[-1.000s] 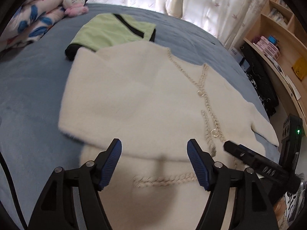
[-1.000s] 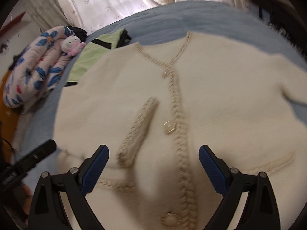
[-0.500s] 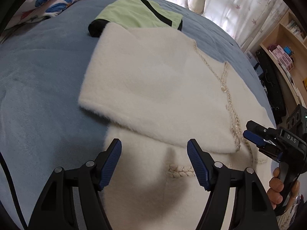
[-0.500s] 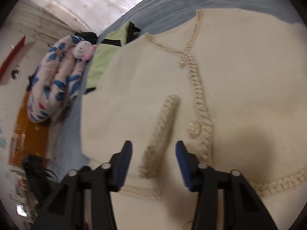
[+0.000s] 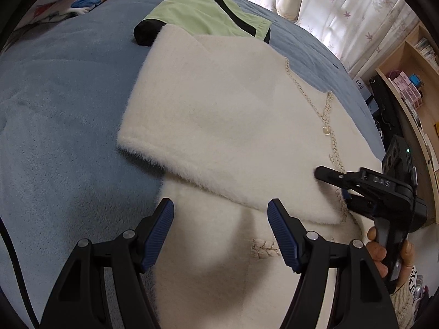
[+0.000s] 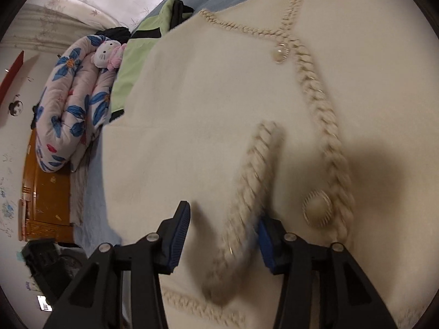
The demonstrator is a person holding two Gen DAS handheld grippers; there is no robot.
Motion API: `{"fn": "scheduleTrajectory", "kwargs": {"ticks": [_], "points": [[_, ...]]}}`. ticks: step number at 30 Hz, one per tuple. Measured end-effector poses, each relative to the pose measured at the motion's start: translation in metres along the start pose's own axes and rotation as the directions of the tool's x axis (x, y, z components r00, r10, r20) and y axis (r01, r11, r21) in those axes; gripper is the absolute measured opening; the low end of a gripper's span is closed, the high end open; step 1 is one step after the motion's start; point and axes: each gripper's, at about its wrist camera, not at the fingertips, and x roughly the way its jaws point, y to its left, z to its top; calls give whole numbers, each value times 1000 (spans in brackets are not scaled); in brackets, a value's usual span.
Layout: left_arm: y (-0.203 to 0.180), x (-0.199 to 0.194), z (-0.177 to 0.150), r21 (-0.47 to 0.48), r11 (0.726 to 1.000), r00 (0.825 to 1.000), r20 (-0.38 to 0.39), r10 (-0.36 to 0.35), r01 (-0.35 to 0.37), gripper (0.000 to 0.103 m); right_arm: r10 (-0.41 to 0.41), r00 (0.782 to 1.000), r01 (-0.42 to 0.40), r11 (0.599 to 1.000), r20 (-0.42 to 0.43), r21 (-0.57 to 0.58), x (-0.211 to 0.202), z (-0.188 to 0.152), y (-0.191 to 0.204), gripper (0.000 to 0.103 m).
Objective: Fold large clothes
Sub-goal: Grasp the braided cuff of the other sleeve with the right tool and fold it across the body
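**Now: braided cuff caught between the right tool's pads**

Right now, a cream cardigan (image 5: 233, 126) is seen spread on the blue bed (image 5: 63, 115), one sleeve folded across its front. Beyond the cardigan's far edge, a green garment (image 5: 203, 16) is laid flat, partly overlapped by the cardigan's shoulder. Further beyond, a floral quilt (image 6: 74, 98) and a pink plush toy (image 6: 108, 53) are piled.

The left tool (image 5: 221, 233) is held wide over the cardigan's lower part, just below the folded sleeve's fluffy edge; nothing is gripped between its blue pads (image 5: 282, 235).

The right tool (image 6: 223, 241) is seen narrowed, its jaws having just been closing, with the sleeve's braided cuff (image 6: 247, 197) between them. The cuff is touched by the right-hand pad; whether it is truly pinched cannot be told through the blur. Beside the cuff, a round button (image 6: 318, 208) sits on the braided placket (image 6: 323, 115).
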Motion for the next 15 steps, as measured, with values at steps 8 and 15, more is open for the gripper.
{"fn": "scheduleTrajectory", "kwargs": {"ticks": [8,15], "points": [[0,-11,6,-11,1000,999,36,23,-22,69,-13,945,83,976,326,-200,-91,13,45,13],[-4,0,24,26,998,998,37,56,-57,69,-202,922,237,969,329,-68,-103,29,-34,13]]}}
